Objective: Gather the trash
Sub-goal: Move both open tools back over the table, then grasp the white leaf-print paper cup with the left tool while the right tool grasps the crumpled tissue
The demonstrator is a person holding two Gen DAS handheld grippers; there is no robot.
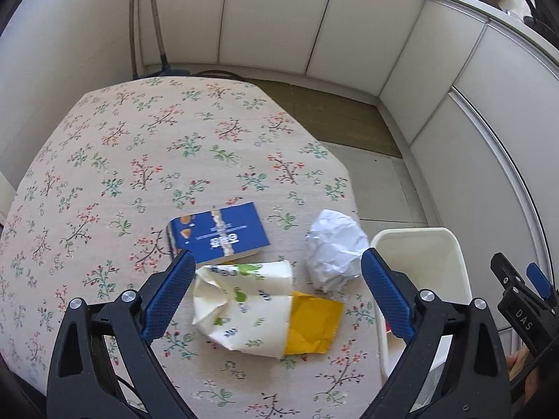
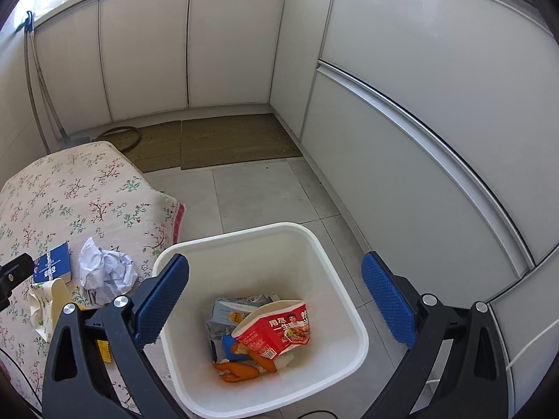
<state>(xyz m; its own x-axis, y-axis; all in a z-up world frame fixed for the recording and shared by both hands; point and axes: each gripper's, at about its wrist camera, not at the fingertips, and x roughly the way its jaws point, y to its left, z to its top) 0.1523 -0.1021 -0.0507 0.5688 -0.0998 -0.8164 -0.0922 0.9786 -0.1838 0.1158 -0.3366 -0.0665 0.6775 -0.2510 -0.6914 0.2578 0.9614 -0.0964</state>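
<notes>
Only from the right wrist: red noodle cup (image 2: 274,328) inside white bin (image 2: 344,300).

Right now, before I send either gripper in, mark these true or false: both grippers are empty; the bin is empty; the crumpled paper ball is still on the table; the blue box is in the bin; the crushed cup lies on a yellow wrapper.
1. Both grippers are empty. True: the left gripper and right gripper stand open with nothing between the pads.
2. The bin is empty. False: it holds a red noodle cup and other wrappers.
3. The crumpled paper ball is on the table. True.
4. The blue box is in the bin. False: it lies on the table.
5. The crushed cup lies on a yellow wrapper. True: it overlaps it.
</notes>
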